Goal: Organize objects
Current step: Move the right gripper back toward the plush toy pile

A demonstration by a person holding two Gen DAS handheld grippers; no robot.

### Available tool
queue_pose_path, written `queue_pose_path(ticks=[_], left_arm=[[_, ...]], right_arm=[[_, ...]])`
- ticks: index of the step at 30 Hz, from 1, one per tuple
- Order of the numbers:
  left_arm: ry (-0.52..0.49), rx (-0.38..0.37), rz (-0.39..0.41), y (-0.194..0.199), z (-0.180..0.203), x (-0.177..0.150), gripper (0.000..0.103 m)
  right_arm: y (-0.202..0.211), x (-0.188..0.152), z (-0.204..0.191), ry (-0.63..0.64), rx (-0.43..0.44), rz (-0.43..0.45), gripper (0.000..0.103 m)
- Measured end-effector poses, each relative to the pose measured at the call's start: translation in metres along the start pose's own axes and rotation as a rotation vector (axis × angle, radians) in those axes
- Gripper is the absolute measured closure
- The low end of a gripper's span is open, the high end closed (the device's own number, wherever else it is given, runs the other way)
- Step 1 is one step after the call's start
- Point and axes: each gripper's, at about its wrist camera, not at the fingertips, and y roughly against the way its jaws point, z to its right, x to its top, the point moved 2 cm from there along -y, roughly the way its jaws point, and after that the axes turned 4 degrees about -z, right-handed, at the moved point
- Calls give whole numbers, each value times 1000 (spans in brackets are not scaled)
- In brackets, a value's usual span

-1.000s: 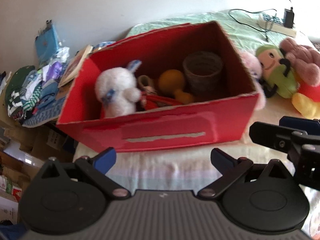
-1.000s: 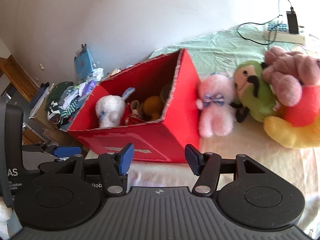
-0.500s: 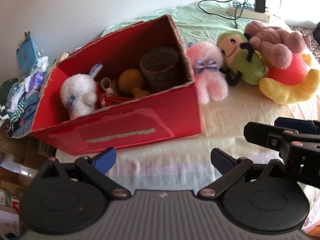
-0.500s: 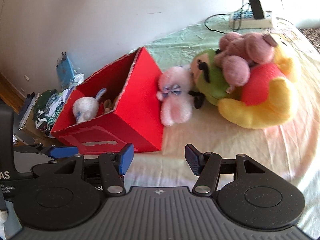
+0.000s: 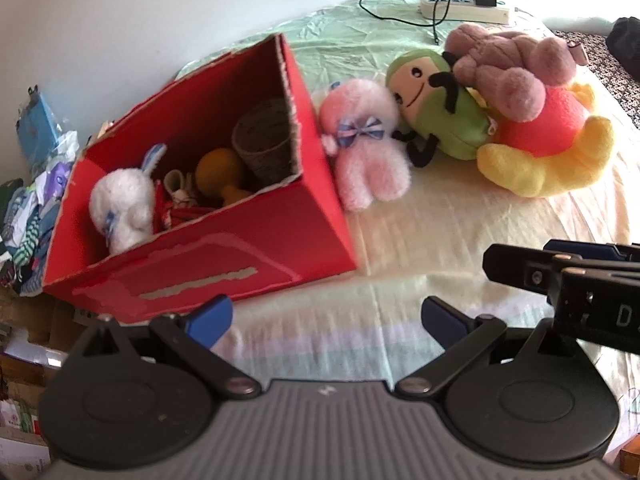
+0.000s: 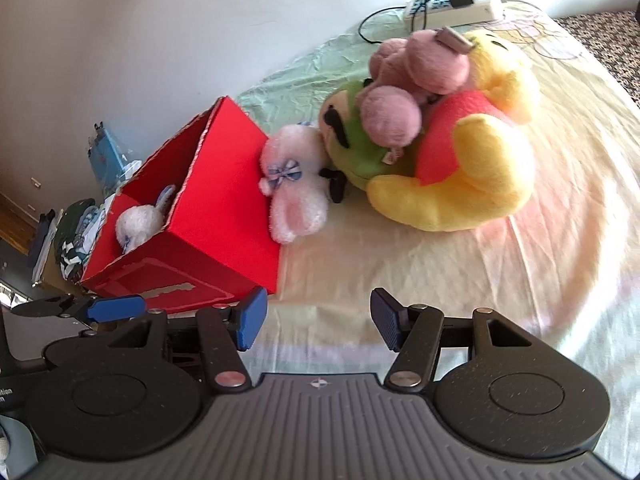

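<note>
Both the left gripper (image 5: 326, 316) and right gripper (image 6: 316, 320) hover over the bed (image 6: 460, 280), jaws spread and empty. Ahead and slightly left of the right gripper, the nearer one, a pink plush (image 6: 294, 192) lies lengthwise, touching the red box (image 6: 224, 208).

A red cardboard box (image 5: 240, 248) stands open-topped on the bed, holding a white plush bunny (image 5: 122, 208), a yellow rounded toy (image 5: 218, 174) and a dark woven cup (image 5: 264, 148) (other small bits there are unclear); just beside its right wall lies a pink plush (image 5: 366, 156) with a striped bow; a green plush (image 5: 438, 112) touches it; a mauve plush (image 5: 516, 68) lies atop a yellow-and-red bear (image 5: 548, 152).
</note>
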Motion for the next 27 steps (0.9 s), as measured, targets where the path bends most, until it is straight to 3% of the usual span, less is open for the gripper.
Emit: queue_pose_path(ticks=[19, 27], left_arm=[[-59, -115, -59, -8, 57, 31, 2], [-100, -174, -28, -5, 73, 45, 2]], right_arm=[[33, 16, 53, -80, -100, 36, 43], [45, 20, 77, -162, -112, 54, 43]])
